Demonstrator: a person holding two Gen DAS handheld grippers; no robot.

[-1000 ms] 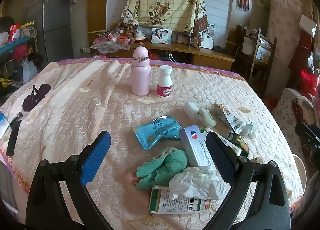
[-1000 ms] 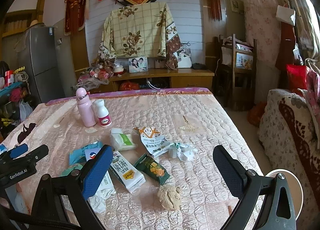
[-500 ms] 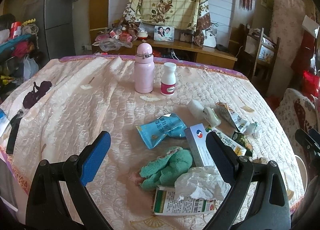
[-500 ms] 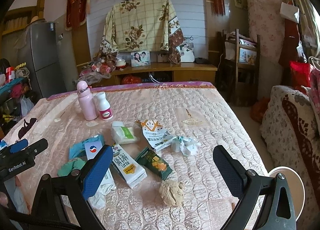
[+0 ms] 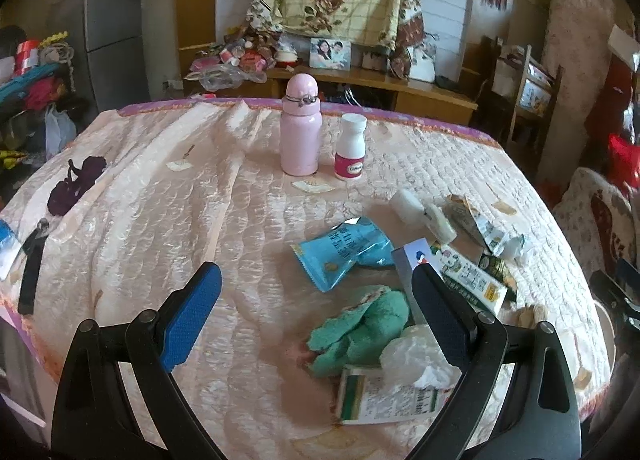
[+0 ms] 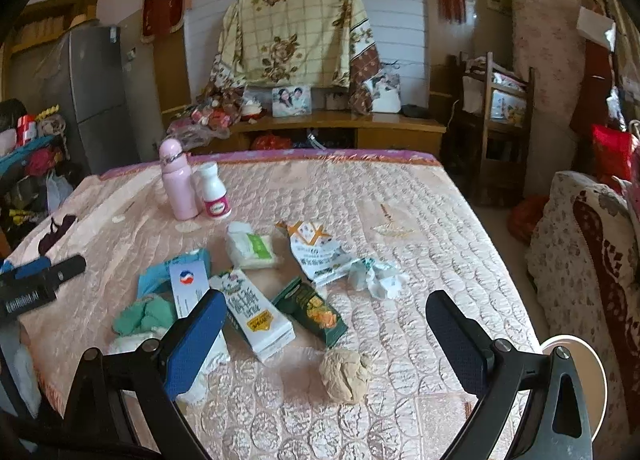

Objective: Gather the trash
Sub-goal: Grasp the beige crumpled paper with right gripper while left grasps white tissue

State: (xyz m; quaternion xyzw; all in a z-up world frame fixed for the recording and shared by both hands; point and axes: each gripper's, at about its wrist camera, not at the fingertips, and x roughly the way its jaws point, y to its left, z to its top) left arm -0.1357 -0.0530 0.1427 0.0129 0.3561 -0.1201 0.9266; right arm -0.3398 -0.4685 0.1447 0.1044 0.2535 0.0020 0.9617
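Trash lies on the quilted table: a blue wrapper (image 5: 342, 250), a white box (image 6: 188, 288), a milk carton (image 6: 256, 318), a green snack bag (image 6: 314, 310), a torn white packet (image 6: 316, 254), crumpled paper (image 6: 376, 278), a brown paper ball (image 6: 346, 376), a white tissue (image 5: 416, 358) and a flat green-and-white pack (image 5: 384, 396). My left gripper (image 5: 316, 316) is open and empty above the near side, with a teal cloth (image 5: 360, 330) between its fingers. My right gripper (image 6: 326, 336) is open and empty over the carton and snack bag.
A pink bottle (image 5: 300, 126) and a white pill bottle (image 5: 352, 148) stand at the back. A tissue pack (image 6: 252, 246) lies mid-table. A dark cloth (image 5: 76, 184) and a black tool (image 5: 32, 268) lie at the left. A white bin rim (image 6: 588, 376) shows at the right, below the table edge.
Both grippers have moved slightly forward and lower toward the trash. Their jaws remain open. No object has moved.
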